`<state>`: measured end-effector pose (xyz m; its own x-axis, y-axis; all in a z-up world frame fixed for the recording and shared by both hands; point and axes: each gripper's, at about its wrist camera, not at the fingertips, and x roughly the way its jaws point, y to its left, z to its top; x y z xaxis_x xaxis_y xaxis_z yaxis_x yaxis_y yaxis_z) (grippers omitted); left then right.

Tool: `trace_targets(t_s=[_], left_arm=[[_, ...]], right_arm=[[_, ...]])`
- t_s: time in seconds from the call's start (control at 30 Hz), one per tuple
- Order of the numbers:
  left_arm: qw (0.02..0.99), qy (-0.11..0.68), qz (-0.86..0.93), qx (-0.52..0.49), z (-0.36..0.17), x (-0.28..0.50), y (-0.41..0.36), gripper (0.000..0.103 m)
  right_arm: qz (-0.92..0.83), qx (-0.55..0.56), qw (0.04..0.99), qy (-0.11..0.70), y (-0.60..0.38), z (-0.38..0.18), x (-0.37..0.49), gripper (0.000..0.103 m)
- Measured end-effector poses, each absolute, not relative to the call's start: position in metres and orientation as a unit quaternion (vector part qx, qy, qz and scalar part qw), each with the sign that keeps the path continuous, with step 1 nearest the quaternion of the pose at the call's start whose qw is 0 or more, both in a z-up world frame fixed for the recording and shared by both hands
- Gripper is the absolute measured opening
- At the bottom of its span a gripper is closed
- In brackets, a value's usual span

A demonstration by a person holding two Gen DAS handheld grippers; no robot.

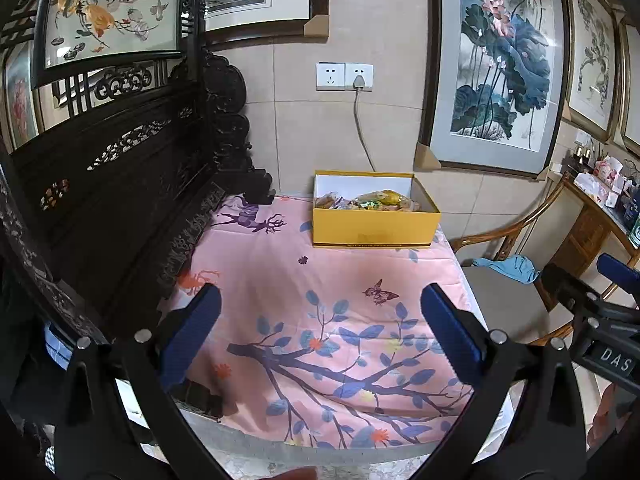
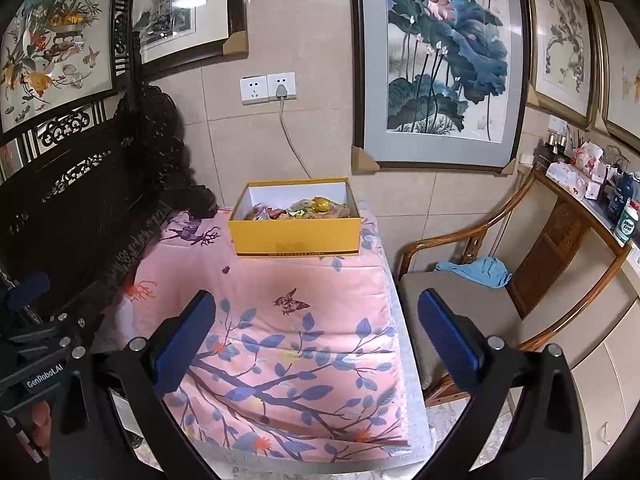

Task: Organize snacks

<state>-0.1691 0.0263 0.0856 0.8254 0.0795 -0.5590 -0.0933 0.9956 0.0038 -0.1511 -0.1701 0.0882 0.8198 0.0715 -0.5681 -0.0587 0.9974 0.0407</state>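
Note:
A yellow box [image 1: 374,228] [image 2: 296,234] stands at the far end of the pink flowered cloth [image 1: 316,320] [image 2: 304,320], against the wall. Wrapped snacks [image 1: 368,201] [image 2: 300,210] lie inside it. My left gripper [image 1: 320,312] hangs open over the near part of the cloth, nothing between its blue pads. My right gripper [image 2: 316,316] is open too, over the cloth's right edge and empty. Each gripper shows at the edge of the other's view: the right one [image 1: 616,276], the left one [image 2: 28,288]. Both are well short of the box.
A dark carved wooden bench back [image 1: 120,184] [image 2: 80,200] runs along the left. A wooden chair [image 2: 500,300] [image 1: 520,280] with a blue cloth [image 2: 476,272] stands to the right. A cluttered side table [image 2: 592,200] sits beyond. A cable [image 2: 292,144] drops from the wall socket behind the box.

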Motion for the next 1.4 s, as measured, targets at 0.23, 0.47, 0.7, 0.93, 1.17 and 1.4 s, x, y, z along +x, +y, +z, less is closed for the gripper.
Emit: trace_targets(t_s=[0.23, 0.47, 0.7, 0.93, 1.17, 1.4], left_arm=[[0.956, 0.29, 0.041, -0.007, 0.086, -0.165, 0.025, 0.101], [0.955, 0.296, 0.031, -0.012, 0.085, -0.159, 0.025, 0.101], [0.952, 0.304, 0.032, -0.006, 0.081, -0.153, 0.022, 0.101], [0.949, 0.312, 0.034, -0.006, 0.077, -0.145, 0.02, 0.101], [0.949, 0.314, 0.028, -0.006, 0.075, -0.139, 0.015, 0.101], [0.958, 0.283, -0.004, -0.037, 0.08, -0.143, 0.015, 0.101]], right_arm=[[0.035, 0.006, 0.954, 0.297, -0.166, 0.089, -0.149, 0.102], [0.029, 0.001, 0.954, 0.298, -0.163, 0.088, -0.147, 0.102], [0.03, 0.001, 0.954, 0.297, -0.164, 0.088, -0.144, 0.102], [0.029, 0.0, 0.955, 0.295, -0.165, 0.088, -0.139, 0.102], [0.026, 0.005, 0.955, 0.296, -0.169, 0.09, -0.135, 0.102], [0.021, 0.005, 0.954, 0.3, -0.172, 0.087, -0.132, 0.102]])
